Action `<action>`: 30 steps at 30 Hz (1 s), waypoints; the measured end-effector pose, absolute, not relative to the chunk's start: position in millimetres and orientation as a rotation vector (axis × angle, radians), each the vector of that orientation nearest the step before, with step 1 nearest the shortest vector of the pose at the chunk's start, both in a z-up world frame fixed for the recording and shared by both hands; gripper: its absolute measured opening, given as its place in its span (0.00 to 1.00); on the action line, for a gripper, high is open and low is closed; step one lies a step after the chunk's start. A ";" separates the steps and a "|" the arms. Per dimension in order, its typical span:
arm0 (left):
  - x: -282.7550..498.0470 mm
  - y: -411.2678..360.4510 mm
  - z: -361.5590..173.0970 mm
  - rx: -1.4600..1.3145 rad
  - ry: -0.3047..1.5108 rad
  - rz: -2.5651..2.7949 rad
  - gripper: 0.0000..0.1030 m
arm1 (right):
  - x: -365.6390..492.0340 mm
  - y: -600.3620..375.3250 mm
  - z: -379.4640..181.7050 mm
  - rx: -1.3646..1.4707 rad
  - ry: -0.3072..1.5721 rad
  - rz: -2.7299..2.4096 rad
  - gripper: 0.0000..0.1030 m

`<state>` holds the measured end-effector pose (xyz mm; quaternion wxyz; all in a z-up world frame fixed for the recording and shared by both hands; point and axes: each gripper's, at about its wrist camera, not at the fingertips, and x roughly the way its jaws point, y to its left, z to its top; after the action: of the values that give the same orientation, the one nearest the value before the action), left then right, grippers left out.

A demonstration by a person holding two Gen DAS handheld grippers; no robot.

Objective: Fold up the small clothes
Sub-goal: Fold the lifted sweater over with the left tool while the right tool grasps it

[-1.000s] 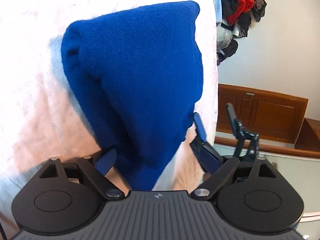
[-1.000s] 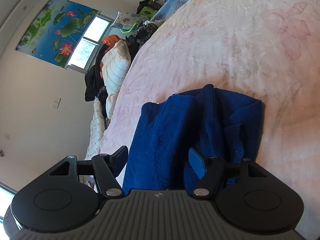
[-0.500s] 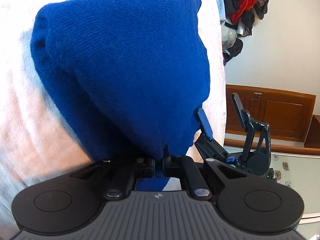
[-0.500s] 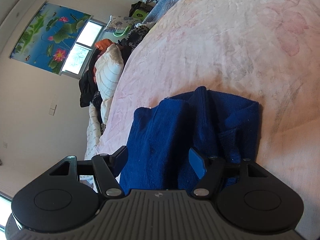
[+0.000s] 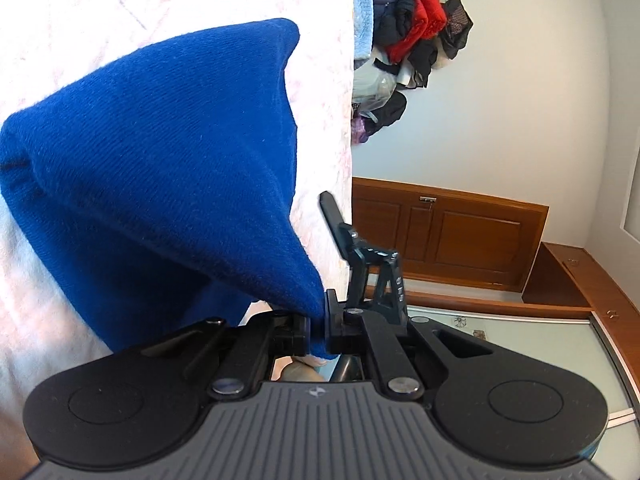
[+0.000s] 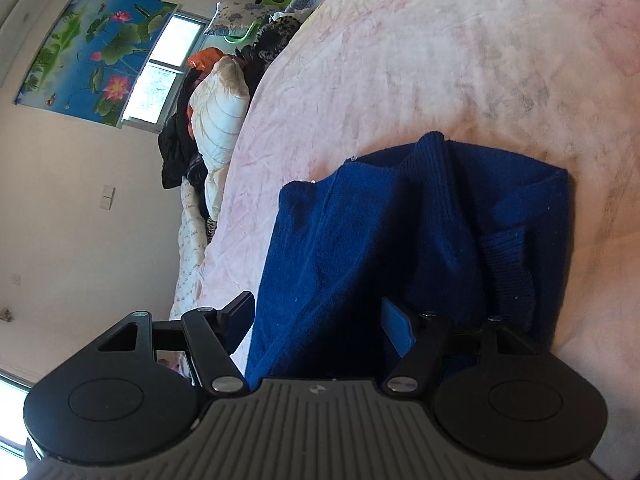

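My left hand-held gripper is clamped on a corner of the blue sweater, lifting it off the bed. My right hand-held gripper straddles the bunched sweater, jaws apart. Folding is incomplete.

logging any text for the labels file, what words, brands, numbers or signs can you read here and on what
No readable words or numbers in either view.
Left gripper: a small embossed logo mark on its body, a symbol only, no letters.
Right gripper: the same small mark, no letters.
Lotus picture on the wall: flowers and leaves, no text visible.
Blue knit garment: no tag or label showing.
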<state>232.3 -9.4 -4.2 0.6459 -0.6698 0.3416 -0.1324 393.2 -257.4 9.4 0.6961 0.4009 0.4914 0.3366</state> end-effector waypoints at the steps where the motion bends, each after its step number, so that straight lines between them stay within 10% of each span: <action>1: 231.3 -11.0 -5.4 -1.524 0.785 -0.309 0.05 | 395.4 -255.6 8.3 0.915 1.103 0.761 0.68; 7: 213.7 -9.0 -9.6 -1.438 0.833 -0.279 0.05 | 423.6 -234.0 5.0 0.888 1.136 0.728 0.66; 9: 210.1 -9.0 -12.5 -1.419 0.850 -0.266 0.05 | 430.4 -230.1 4.1 0.867 1.127 0.720 0.53; 11: 207.5 -9.6 -12.7 -1.389 0.852 -0.257 0.05 | 431.0 -224.1 7.0 0.793 1.115 0.715 0.14; 30: 203.1 -32.5 -28.3 -1.304 0.999 -0.339 0.05 | 397.7 -281.3 27.5 0.593 0.986 0.618 0.12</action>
<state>203.1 -32.5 -28.3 0.6685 -0.5780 0.4431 -0.1505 397.7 -281.3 27.5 0.7943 0.2761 0.4587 0.2873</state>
